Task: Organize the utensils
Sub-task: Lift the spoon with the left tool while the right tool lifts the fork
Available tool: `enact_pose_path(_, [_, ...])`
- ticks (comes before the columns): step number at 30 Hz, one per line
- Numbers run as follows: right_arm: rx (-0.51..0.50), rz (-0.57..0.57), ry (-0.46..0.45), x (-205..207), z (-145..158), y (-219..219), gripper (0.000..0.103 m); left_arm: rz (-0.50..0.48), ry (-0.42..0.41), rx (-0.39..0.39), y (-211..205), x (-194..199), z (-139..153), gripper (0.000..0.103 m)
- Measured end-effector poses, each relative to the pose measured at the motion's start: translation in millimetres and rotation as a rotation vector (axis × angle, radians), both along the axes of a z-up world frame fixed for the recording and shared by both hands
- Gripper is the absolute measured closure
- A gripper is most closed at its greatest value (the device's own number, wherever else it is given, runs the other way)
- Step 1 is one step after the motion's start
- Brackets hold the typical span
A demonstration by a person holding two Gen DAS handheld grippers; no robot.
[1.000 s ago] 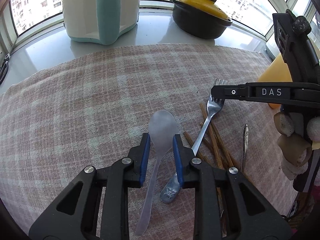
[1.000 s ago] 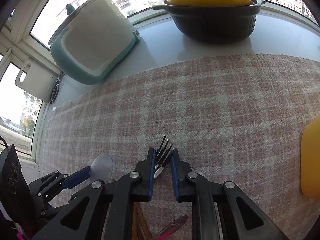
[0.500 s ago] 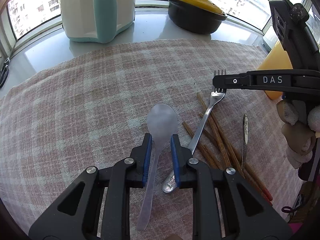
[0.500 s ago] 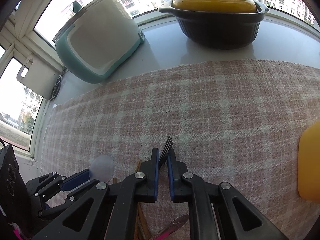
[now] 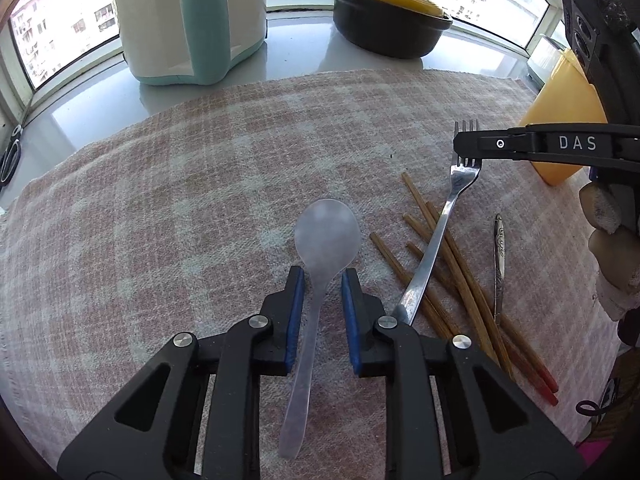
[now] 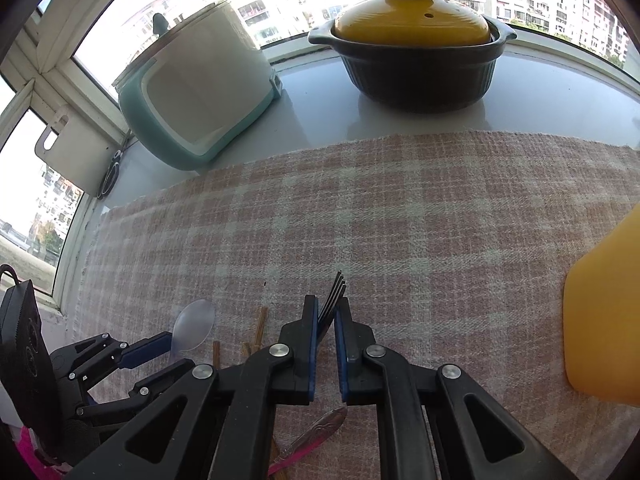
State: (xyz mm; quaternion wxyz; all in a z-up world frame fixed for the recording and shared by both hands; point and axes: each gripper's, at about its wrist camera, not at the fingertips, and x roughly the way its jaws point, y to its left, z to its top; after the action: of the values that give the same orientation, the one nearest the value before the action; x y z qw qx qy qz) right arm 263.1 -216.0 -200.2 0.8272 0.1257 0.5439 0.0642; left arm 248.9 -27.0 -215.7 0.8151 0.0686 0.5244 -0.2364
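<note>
Translucent plastic is what your left gripper (image 5: 322, 276) has between its blue pads: the pale spoon (image 5: 320, 256), caught at the neck just below the bowl. Its jaws have just been closing, and they now sit narrow around that neck; whether the pads fully press it is hard to tell, though the gap looks all but gone. The spoon's long axis runs near to far, straight along the gripper, bowl pointing away towards the windows and handle tip trailing back under the gripper body.

Your right gripper (image 6: 326, 312) is pinched on the metal fork (image 5: 438, 236) at the head, tines sticking out beyond the fingertips. The fork slants from far right down to near left, its handle end running behind your left gripper's right finger, so the two utensils lie just beside each other at that end.

Under the fork, brown chopsticks (image 5: 448, 276) fan out on the checked cloth (image 5: 160, 220) that covers the surface, and a thin engraved metal handle (image 5: 498, 256) lies to their right.

Judging by this, each hand is the nearer one to its own utensil, so the coming lift probably turns on drawing the two apart without the fork handle snagging the left gripper.
</note>
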Motion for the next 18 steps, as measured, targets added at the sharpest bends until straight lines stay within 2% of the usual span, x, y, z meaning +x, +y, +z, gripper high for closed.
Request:
enact_pose_path(3, [-0.004, 0.006, -0.019, -4, 7, 3, 0.098, 0.050, 0.034, -0.057, 13, 4, 0, 0.094])
enact_pose_path(7, [-0.011, 0.024, -0.055, -9, 19, 8, 0.099, 0.100, 0.026, -0.101, 29, 0, 7, 0.094])
enact_pose_path(13, [-0.017, 0.065, -0.109, -18, 38, 20, 0.100, 0.161, -0.017, -0.190, 47, -14, 30, 0.095])
enact_pose_path(18, [-0.031, 0.110, -0.150, -27, 54, 32, 0.101, 0.178, -0.045, -0.222, 53, -25, 42, 0.095])
